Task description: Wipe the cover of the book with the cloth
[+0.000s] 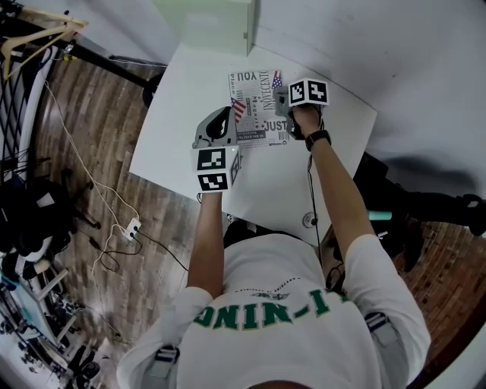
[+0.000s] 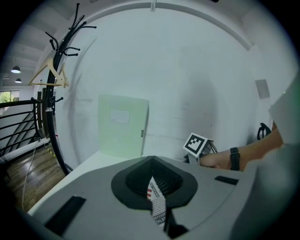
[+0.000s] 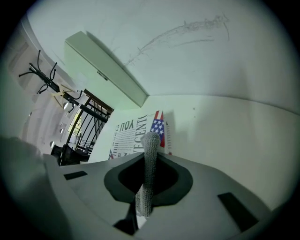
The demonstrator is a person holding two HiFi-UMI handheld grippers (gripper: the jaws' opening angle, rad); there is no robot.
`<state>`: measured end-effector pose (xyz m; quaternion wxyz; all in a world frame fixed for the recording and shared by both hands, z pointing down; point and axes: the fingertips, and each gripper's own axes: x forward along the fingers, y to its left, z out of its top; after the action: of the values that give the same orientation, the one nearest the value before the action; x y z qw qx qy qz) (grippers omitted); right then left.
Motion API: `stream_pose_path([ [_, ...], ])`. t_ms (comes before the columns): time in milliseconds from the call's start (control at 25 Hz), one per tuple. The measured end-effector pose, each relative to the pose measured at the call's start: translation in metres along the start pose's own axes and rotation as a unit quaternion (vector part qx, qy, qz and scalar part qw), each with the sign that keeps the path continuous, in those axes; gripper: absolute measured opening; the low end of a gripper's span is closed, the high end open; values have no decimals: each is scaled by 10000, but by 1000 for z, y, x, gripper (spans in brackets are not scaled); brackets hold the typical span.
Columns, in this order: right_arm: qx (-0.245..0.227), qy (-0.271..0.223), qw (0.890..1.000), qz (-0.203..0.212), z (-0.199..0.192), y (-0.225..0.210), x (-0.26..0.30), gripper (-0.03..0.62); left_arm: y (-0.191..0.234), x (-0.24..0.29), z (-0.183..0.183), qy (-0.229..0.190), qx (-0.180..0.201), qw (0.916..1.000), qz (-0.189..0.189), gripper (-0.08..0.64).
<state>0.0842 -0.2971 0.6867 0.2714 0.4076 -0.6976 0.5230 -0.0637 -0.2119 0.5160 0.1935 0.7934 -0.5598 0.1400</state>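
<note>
The book (image 1: 257,106), a thin flat one with black-and-white lettering and a stars-and-stripes flag on its cover, lies on the white bench (image 1: 175,129), at about the person's twelve o'clock in the head view. The left tool (image 1: 228,121) is closed on the book: in the left gripper view a strip of printed cover with red stripes (image 2: 157,202) stands pinched between its two jaws. It meets the book at the book's eight o'clock edge. The right tool (image 1: 284,114) grips the cloth (image 3: 149,173), a grey knitted strip that rises upright from between its closed jaws. This tool sits at the book's three o'clock edge, over the flag end of the cover. The hand (image 1: 306,121) holding it wears a black wristwatch (image 1: 317,139). At the bench's twelve o'clock corner stands a pale green cabinet (image 1: 213,23) against the white wall. Out at nine o'clock, off the bench, a black coat stand (image 2: 55,89) with a wooden hanger rises from the wooden floor (image 1: 83,144).
</note>
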Motion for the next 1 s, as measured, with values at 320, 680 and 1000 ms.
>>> stream_pose_path([
  [320,-455,405,9931,1001,-38,122,52,31,26,-23,-3,38,-11,9995,299,12],
  [680,-513,435,9948,771,-42,113,60,31,33,-27,-5,58,-6,9994,327,12],
  [1000,95,-67,9998,162,-24,14,0,31,13,-13,-1,19,31,10000,28,12],
])
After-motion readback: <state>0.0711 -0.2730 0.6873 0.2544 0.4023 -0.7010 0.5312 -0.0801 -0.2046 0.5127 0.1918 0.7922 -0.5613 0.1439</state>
